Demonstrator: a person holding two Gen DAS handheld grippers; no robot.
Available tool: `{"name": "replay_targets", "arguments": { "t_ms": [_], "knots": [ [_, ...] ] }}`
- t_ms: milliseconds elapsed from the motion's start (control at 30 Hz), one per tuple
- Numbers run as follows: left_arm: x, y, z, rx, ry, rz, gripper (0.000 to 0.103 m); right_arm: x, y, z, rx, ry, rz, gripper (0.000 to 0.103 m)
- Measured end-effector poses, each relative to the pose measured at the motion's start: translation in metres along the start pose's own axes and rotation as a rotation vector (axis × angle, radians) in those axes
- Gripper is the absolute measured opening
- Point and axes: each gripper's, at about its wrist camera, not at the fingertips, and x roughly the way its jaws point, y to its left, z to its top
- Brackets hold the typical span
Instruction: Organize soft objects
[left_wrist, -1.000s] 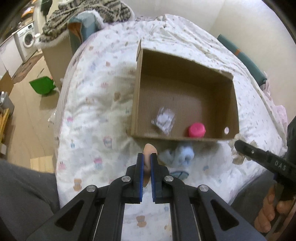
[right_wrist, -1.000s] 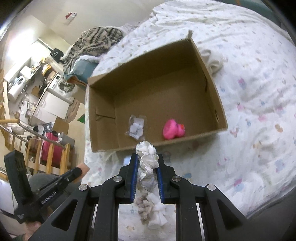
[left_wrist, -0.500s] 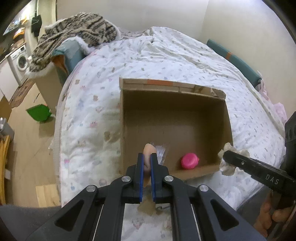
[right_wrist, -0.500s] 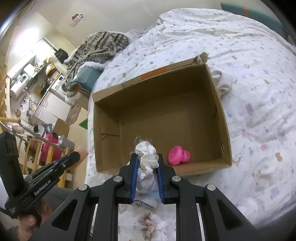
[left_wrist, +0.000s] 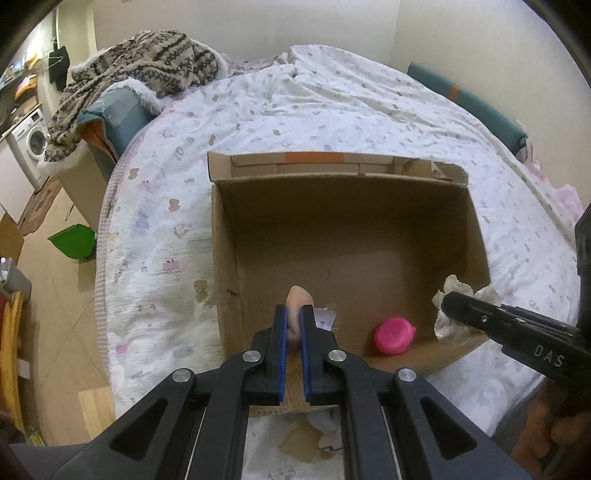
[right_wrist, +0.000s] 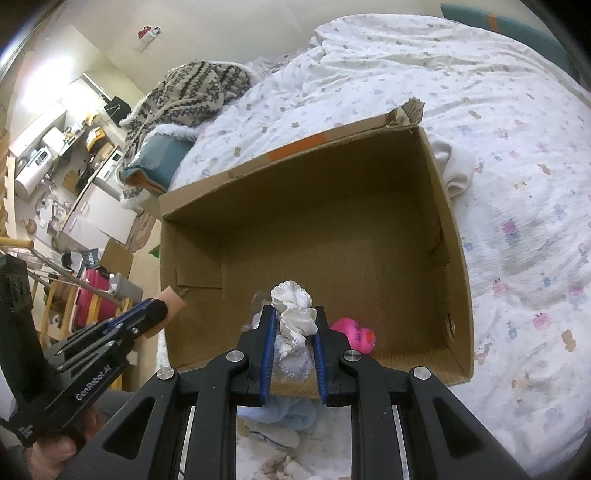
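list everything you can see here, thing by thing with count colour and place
cardboard box: one, brown, open, on the bed
rubber duck: one, pink, inside the box at its near wall
clear packet: one, see-through with a white label, inside the box behind the left fingers
peach soft piece: one, clamped in the left hand-held gripper
white frilly cloth: one, clamped in the right hand-held gripper
pale blue cloth: one, on the bed in front of the box
bed cover: one, white with small prints
patterned blanket: one, brown and cream, beyond the bed
left hand-held gripper: black, blue pads, shut
right hand-held gripper: black, blue pads, shut
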Motion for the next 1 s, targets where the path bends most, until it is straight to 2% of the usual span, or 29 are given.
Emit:
{"name": "replay_targets", "arguments": {
  "t_ms": [233,333,400,667,1000],
  "knots": [
    [0.024,0.005,-0.006,-0.024,0.028,-0.009,0.006,0.017,-0.002,-0.004,-0.008,0.022,-0.008,0.021],
    [0.030,0.005,-0.007,-0.035,0.019,0.017,0.006,0.025,-0.001,-0.006,-0.022,0.034,-0.032,0.021],
    [0.033,0.004,-0.007,-0.038,0.026,-0.002,0.006,0.031,-0.002,-0.004,-0.006,0.051,-0.026,0.021],
    [0.038,-0.008,-0.013,0.023,0.004,-0.014,0.007,0.042,-0.005,-0.007,-0.005,0.076,-0.062,0.021],
    [0.044,-0.007,-0.017,0.020,0.024,-0.023,0.007,0.051,-0.015,-0.009,0.029,0.107,-0.084,0.021]
  ]
}}
